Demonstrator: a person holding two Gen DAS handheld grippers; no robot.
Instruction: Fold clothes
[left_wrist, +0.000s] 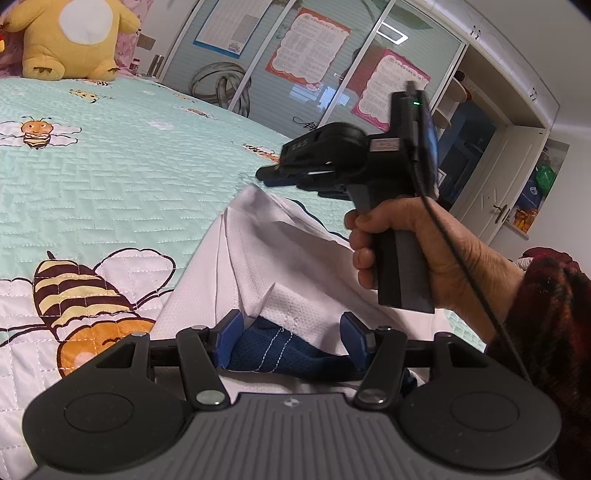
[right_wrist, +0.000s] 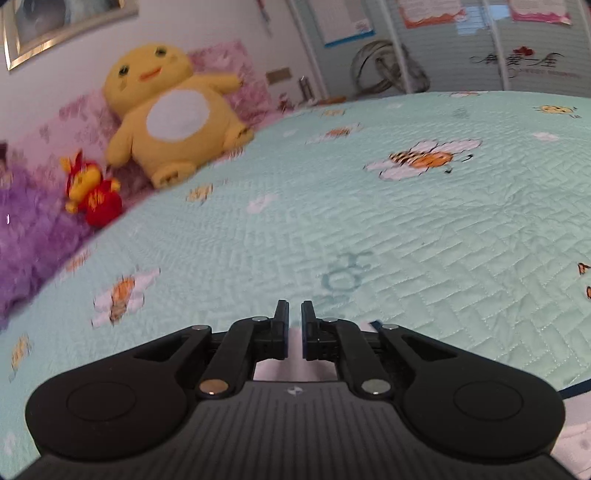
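Left wrist view: your left gripper (left_wrist: 291, 338) points across the bed (left_wrist: 129, 177), its 2 blue pads (left_wrist: 229, 338) standing apart with a bunched fold of the shirt (left_wrist: 280, 251) between them.
Left grip: navy trim and white mesh fill the gap, and both pads appear to press on the cloth, so you are holding the shirt here.
Shirt: white with navy edging, it lies on the quilt at the near side of the bed and rises in a ridge from your left jaws up to your right gripper (left_wrist: 271, 173).
Right gripper: your hand (left_wrist: 402, 251) holds its handle above the shirt, and its tips meet the raised corner of the cloth.
Right wrist view: your right gripper (right_wrist: 294, 328) has its fingers nearly together with only a thin slot between them; pale cloth shows in and under that slot, so you are pinching the shirt.
Surroundings: yellow plush (right_wrist: 173, 114) and a small red toy (right_wrist: 92, 192) sit at the head of the bed, well apart from the shirt.
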